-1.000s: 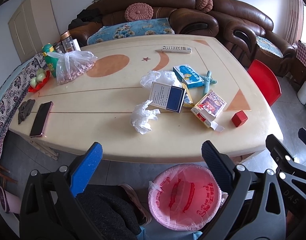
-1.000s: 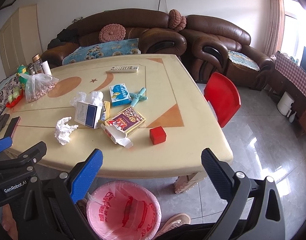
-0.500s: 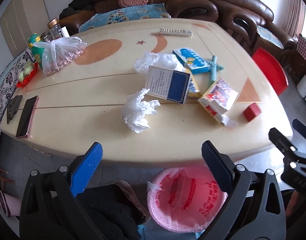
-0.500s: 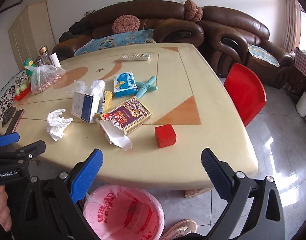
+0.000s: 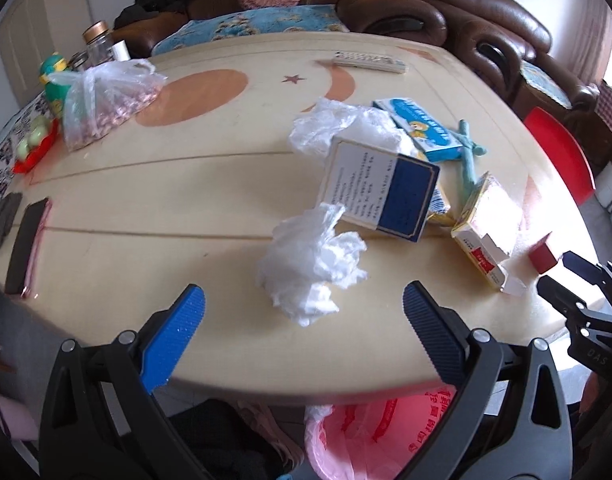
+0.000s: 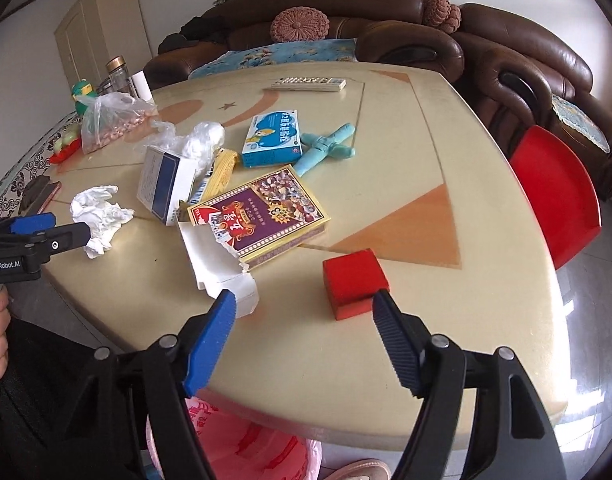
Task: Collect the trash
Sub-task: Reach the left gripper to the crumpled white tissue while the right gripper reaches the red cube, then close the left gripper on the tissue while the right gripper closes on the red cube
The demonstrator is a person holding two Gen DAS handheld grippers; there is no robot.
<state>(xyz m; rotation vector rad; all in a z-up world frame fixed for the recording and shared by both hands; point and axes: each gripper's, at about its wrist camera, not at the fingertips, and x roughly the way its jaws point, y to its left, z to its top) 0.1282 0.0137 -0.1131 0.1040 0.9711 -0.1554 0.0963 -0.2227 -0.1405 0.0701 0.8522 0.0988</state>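
Left gripper [image 5: 303, 308] spread wide, empty, poised over the near edge of the cream table [image 5: 145, 208], its blue finger and black finger flanking the crumpled white tissue [image 5: 312, 264] just ahead, not touching it; right gripper [image 6: 303, 310] also spread wide and empty, low over the table's near edge, black finger tip right up against the red block [image 6: 354, 280], contact impossible to confirm; blue finger tip beside the torn white flap [image 6: 217, 264] of the purple-and-gold card box [image 6: 261, 216]; behind the tissue, a white-and-navy carton [image 5: 380, 192] tilted up against a yellow wrapper [image 6: 219, 172] and a clump of clear plastic wrap [image 5: 330, 128]; farther back, a light-blue medicine box [image 6: 271, 140] with a pale teal toy [image 6: 326, 148] just beside it; a remote control [image 6: 310, 84] near the far edge; at the left end, a clear bag of pinkish nuts [image 5: 101, 108], a phone [image 5: 27, 252] lying flat, and a red dish of green fruit [image 5: 31, 148]; below the near edge, a pink-lined trash bin [image 5: 370, 436], mostly hidden by the grippers; red chair [image 6: 554, 196] at the right side; brown leather sofa [image 6: 386, 36] beyond.
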